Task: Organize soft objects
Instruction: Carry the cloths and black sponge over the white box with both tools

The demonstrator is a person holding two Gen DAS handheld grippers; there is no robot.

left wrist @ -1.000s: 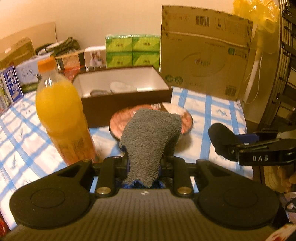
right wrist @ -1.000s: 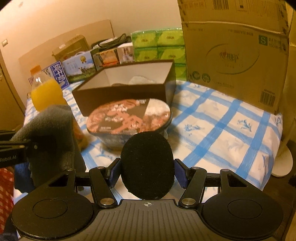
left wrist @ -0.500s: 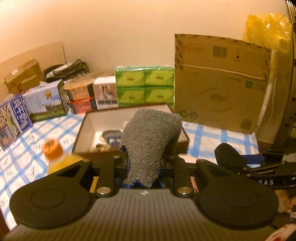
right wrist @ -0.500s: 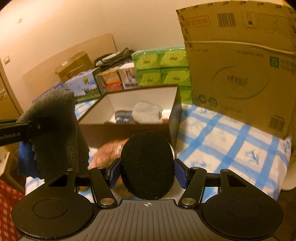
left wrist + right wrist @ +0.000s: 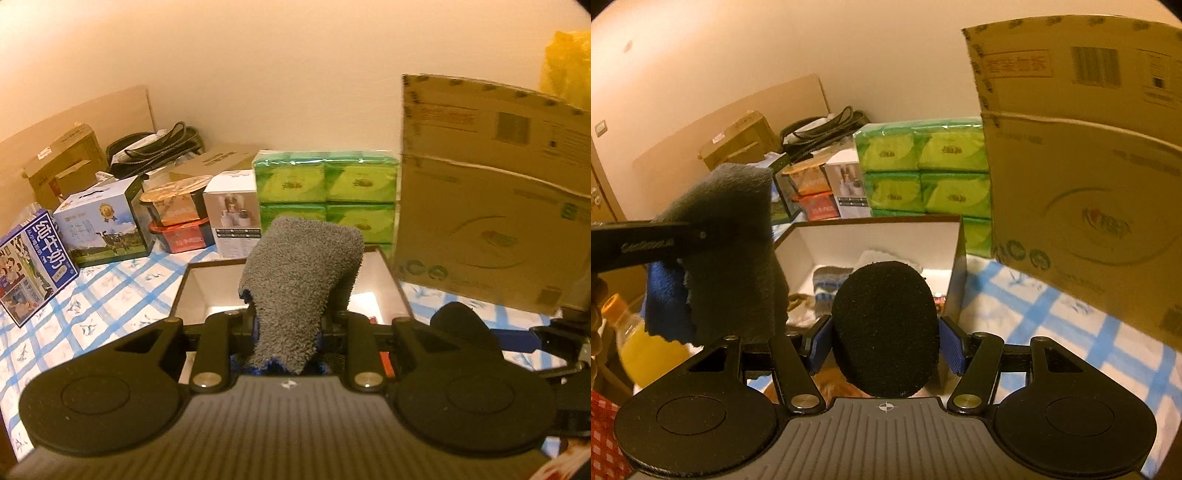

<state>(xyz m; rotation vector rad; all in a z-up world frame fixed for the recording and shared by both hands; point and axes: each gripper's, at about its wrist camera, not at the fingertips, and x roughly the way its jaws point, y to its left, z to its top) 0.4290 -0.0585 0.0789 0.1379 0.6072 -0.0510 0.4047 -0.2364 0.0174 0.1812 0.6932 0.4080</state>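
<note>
My left gripper (image 5: pixel 291 328) is shut on a grey fluffy cloth (image 5: pixel 301 284) with a blue underside, held above the near edge of the brown open box (image 5: pixel 388 273). The cloth also shows in the right wrist view (image 5: pixel 727 251) at the left. My right gripper (image 5: pixel 886 343) is shut on a black foam pad (image 5: pixel 886 325), held over the box (image 5: pixel 955 266). Inside the box lie a white cloth (image 5: pixel 875 256) and a striped sock (image 5: pixel 825 282). The black pad also shows in the left wrist view (image 5: pixel 461 325).
A large cardboard box (image 5: pixel 491 206) stands right of the brown box. Green tissue packs (image 5: pixel 325 192), milk cartons (image 5: pixel 103 221) and noodle bowls (image 5: pixel 177 218) line the back. An orange juice bottle (image 5: pixel 639 347) stands at the left. The blue-checked cloth (image 5: pixel 110 295) covers the table.
Both grippers have risen and moved forward toward the brown box with their loads. The juice bottle and noodle bowl have dropped out of the left wrist view.
</note>
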